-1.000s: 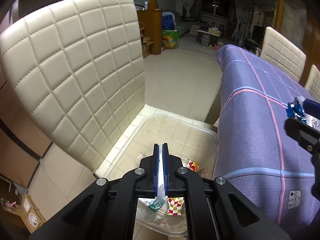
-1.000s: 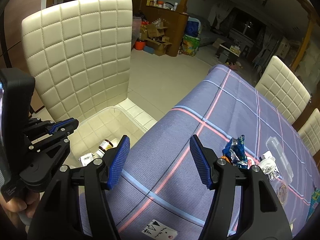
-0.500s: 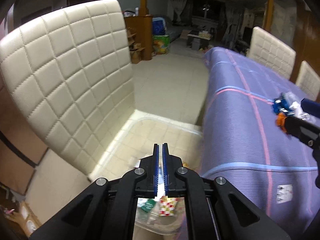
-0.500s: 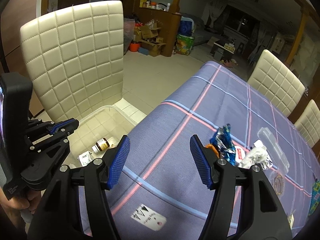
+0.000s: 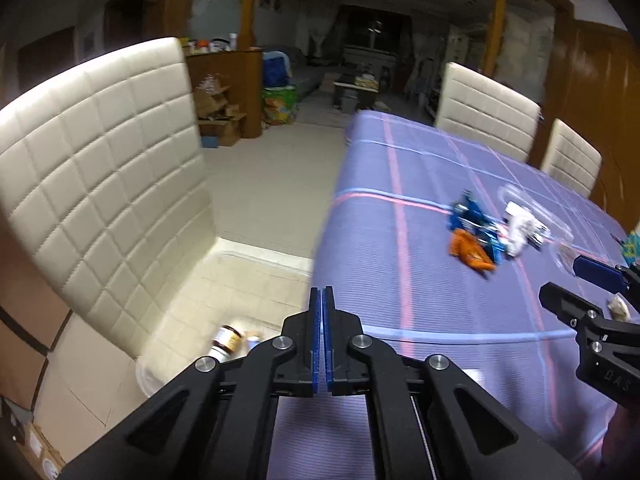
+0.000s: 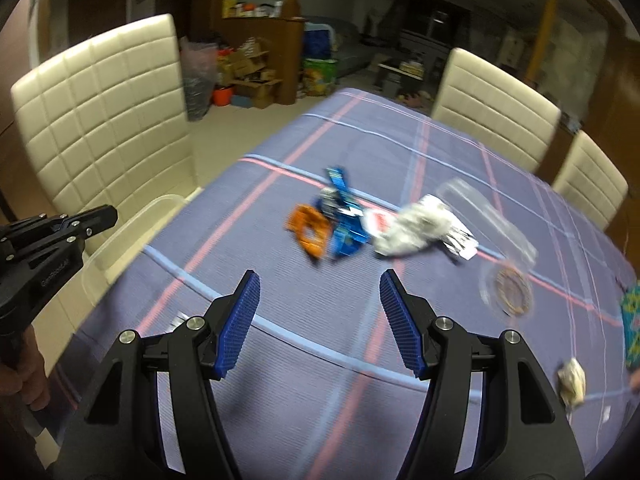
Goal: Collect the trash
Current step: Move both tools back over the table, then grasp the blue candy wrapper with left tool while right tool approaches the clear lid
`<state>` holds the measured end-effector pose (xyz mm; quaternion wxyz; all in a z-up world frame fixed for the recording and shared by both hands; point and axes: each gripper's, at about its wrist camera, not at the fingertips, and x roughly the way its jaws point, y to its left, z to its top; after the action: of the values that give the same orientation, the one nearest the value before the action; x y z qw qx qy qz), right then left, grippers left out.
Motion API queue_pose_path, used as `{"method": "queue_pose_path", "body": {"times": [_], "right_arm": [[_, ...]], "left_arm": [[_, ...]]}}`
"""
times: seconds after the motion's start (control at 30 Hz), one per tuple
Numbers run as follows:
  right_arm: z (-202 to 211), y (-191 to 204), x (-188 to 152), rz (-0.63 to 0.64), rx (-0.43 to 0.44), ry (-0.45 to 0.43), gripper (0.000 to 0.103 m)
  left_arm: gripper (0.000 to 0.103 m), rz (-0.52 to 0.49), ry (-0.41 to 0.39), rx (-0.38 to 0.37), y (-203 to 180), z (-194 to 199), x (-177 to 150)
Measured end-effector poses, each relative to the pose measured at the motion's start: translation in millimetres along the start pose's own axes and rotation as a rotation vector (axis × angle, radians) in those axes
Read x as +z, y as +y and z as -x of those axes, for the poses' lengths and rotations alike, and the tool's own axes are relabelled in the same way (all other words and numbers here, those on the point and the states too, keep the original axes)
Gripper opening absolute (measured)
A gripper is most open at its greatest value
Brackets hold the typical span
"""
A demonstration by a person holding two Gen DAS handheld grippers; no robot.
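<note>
A pile of trash lies on the purple checked tablecloth: an orange wrapper, a blue wrapper, a white crumpled wrapper and a clear plastic piece. The pile also shows in the left wrist view. A small crumpled paper ball lies near the front right. My right gripper is open and empty, just short of the pile. My left gripper is shut and empty at the table's left edge, above a clear plastic bin on the floor that holds a brown jar.
A cream quilted chair stands left of the bin. Two more cream chairs stand at the table's far side. A clear round lid and a colourful packet lie at the right. Boxes and clutter stand at the back of the room.
Both grippers have swung right from the bin toward the table. The trash pile is now in front of the right gripper. The left gripper stays shut, the right stays open.
</note>
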<state>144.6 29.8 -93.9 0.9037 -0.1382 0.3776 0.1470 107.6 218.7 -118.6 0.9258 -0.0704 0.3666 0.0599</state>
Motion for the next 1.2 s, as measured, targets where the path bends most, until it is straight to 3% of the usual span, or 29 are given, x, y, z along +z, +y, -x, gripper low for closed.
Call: {"method": "queue_pose_path", "body": {"times": [0.1, 0.13, 0.17, 0.23, 0.43, 0.57, 1.2], "right_arm": [[7, -29, -10, -0.048, -0.024, -0.002, 0.064], [9, -38, -14, -0.064, -0.032, -0.001, 0.064], [10, -51, -18, -0.085, -0.041, 0.0, 0.064], [13, -73, -26, -0.123, -0.057, 0.003, 0.064], [11, -126, -45, -0.197, -0.09, 0.021, 0.064], [5, -155, -51, -0.24, -0.104, 0.029, 0.071], [-56, -199, -18, -0.268, -0.131, 0.083, 0.074]], "left_arm": [[0.005, -0.048, 0.014, -0.014, -32, 0, 0], [0.015, -0.062, 0.022, -0.022, -40, -1, 0], [0.04, -0.08, 0.024, -0.034, -52, -2, 0], [0.072, -0.104, -0.009, -0.051, -70, 3, -2], [0.078, -0.189, -0.013, -0.091, -127, -1, 2], [0.08, -0.198, 0.021, -0.095, -148, -19, 6], [0.08, -0.159, 0.047, -0.027, -151, -80, 59]]}}
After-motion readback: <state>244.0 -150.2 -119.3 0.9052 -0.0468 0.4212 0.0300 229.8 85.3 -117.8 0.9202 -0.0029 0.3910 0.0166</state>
